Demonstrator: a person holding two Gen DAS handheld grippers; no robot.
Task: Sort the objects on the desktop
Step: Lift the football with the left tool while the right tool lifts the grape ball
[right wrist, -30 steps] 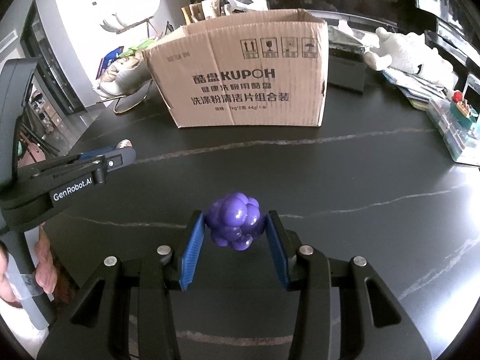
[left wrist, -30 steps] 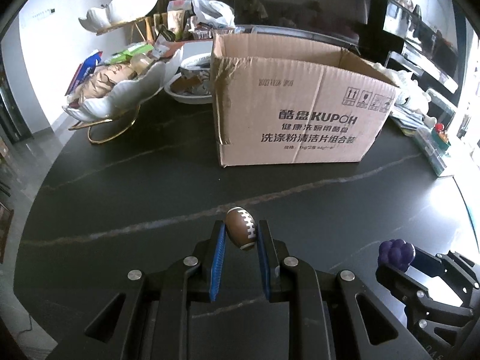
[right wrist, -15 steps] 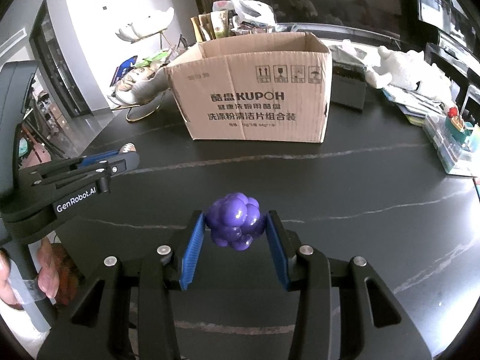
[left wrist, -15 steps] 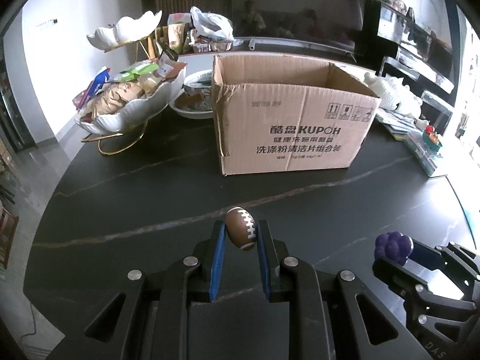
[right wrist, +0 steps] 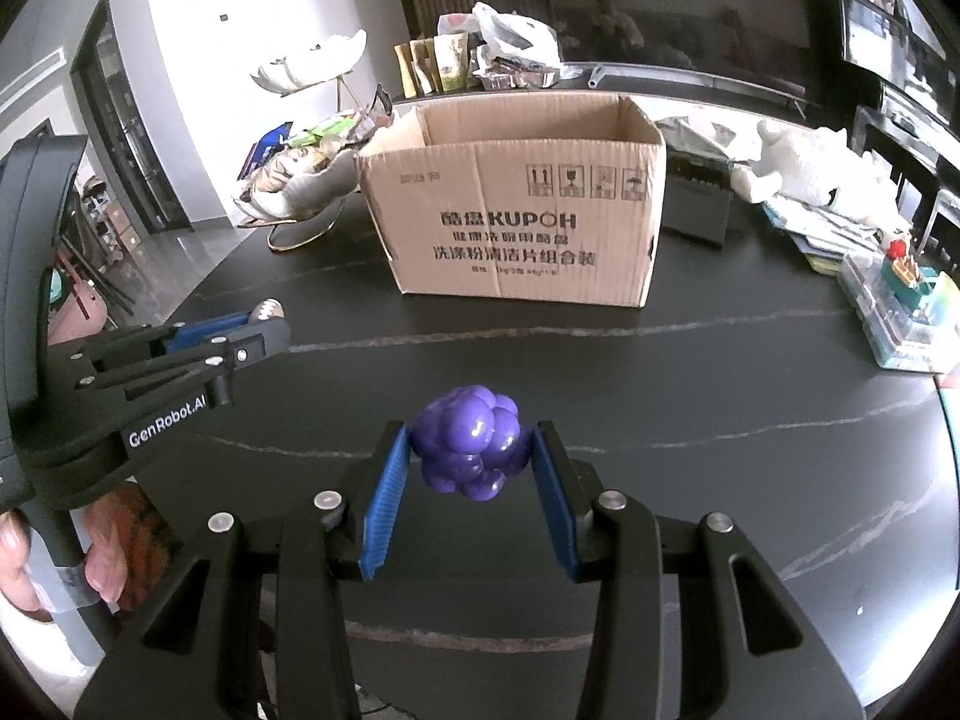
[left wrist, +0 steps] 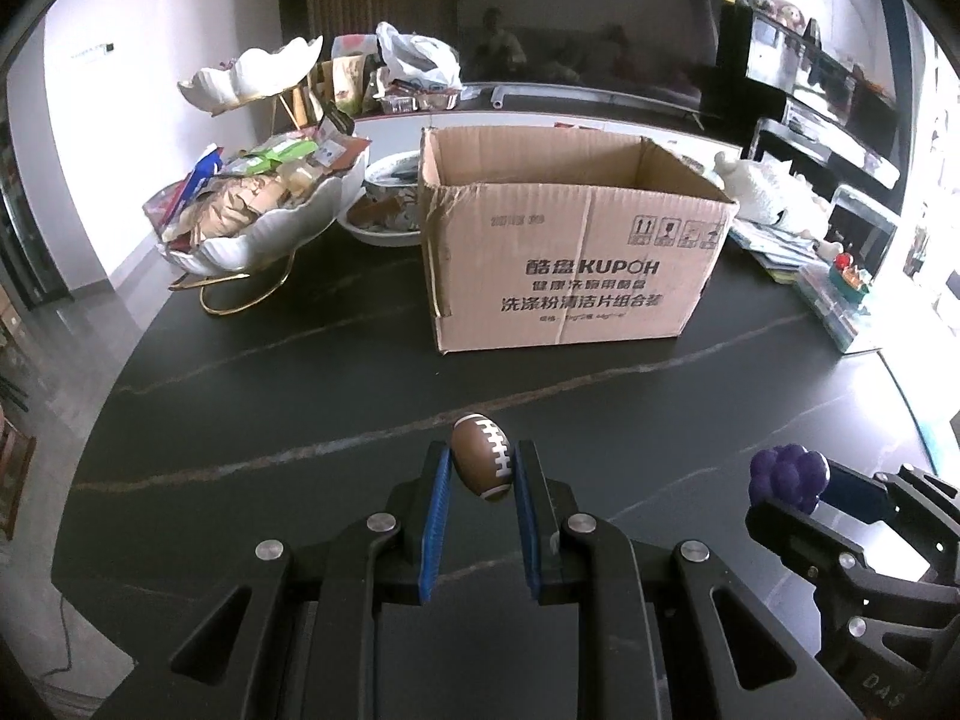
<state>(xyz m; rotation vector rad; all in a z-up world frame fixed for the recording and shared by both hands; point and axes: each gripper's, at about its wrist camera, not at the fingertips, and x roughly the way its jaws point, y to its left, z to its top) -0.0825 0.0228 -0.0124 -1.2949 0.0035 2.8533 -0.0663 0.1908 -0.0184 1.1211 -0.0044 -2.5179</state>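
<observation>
I have my left gripper [left wrist: 480, 468] clamped on a small brown toy football [left wrist: 482, 456], white laces facing right, held clear above the tabletop [left wrist: 270, 396]. My right gripper [right wrist: 471, 450] is closed on a purple toy grape cluster [right wrist: 471, 447], its blue pads [right wrist: 384, 498] pressing both sides, also off the surface. From the right wrist view I see the left gripper at the left edge with a person's fingers [right wrist: 102, 564] wrapped around its handle.

The tabletop is a dark, near-black slab with thin pale veins running across it, and it is glossy enough to catch window glare on the right. An open cardboard box [left wrist: 570, 252] printed KUPOH stands ahead of both grippers, well apart from them. To its left sits a white shell-shaped tiered stand [left wrist: 264, 228] on a gold wire base, heaped with snack packets. A white plush toy [right wrist: 810, 174] lies to the right, near stacked papers and a clear plastic case [right wrist: 900, 324]. Behind are a white wall and dark shelving.
</observation>
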